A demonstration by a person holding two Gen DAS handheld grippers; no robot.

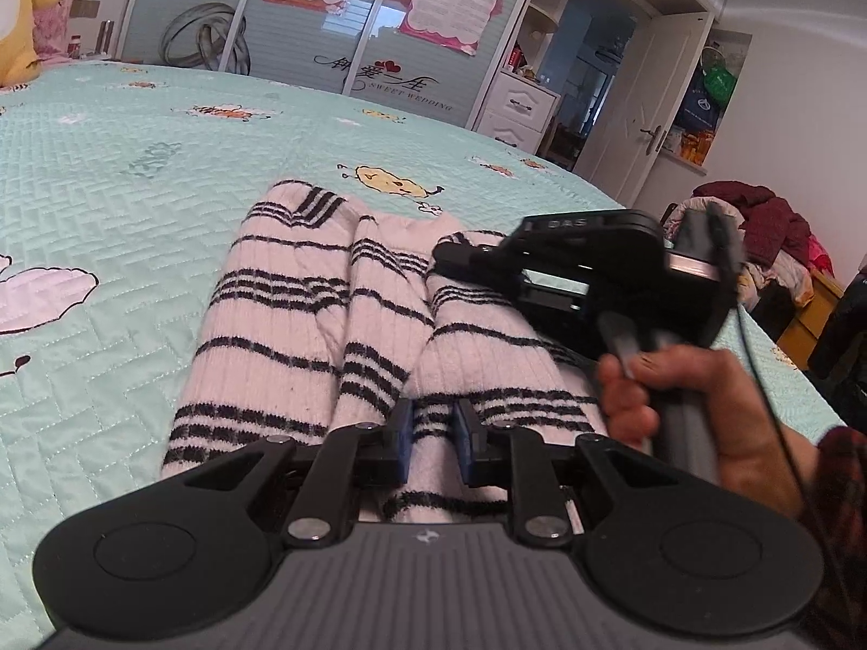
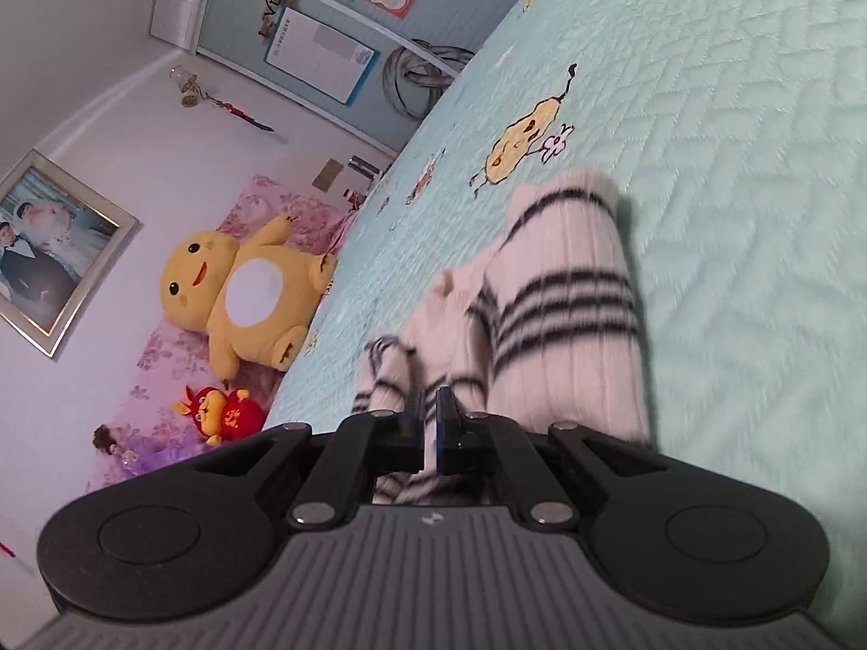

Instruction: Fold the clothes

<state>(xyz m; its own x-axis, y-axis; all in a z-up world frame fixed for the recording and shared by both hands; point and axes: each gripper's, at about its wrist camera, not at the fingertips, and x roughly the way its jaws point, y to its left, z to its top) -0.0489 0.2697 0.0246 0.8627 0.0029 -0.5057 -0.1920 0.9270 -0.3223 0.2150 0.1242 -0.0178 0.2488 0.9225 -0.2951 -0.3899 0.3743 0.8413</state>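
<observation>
**Both tools pinching the striped sweater on the bed**

Left tool (image 1: 433, 436) is down at the near end of the sweater (image 1: 303, 325), jaws narrow w/ a bunch of white-and-black striped knit between the blue pads (image 1: 403, 433), so it's gripping fabric. The sweater lies in long rolled folds on the mint quilted bed (image 1: 108, 173), running from the near edge twd the middle; cuff and neck ends point to the far edge, just short of a yellow cartoon print (image 1: 387, 180).

Right tool (image 2: 431, 422), seen from its own cam, has jaws almost together, only a thin slip of striped knit (image 2: 563, 325) showing in the gap; it's clamped on that fabric. The view is tilted hard and blurry. In the left cam the right tool (image 1: 460, 262) hangs over the right-hand fold of the sweater, a hand (image 1: 688, 411) wrapped round its grey handle, red plaid sleeve (image 1: 845, 487) behind.

Bkgd: wardrobe doors w/ posters (image 1: 325, 16) past the far edge, white door (image 1: 650, 108), pile of dark red clothes (image 1: 758, 216) off the right side. Right cam also catches a yellow plush toy (image 2: 244, 292), small red plush (image 2: 222, 411) and a framed photo (image 2: 49, 254) on the wall.
</observation>
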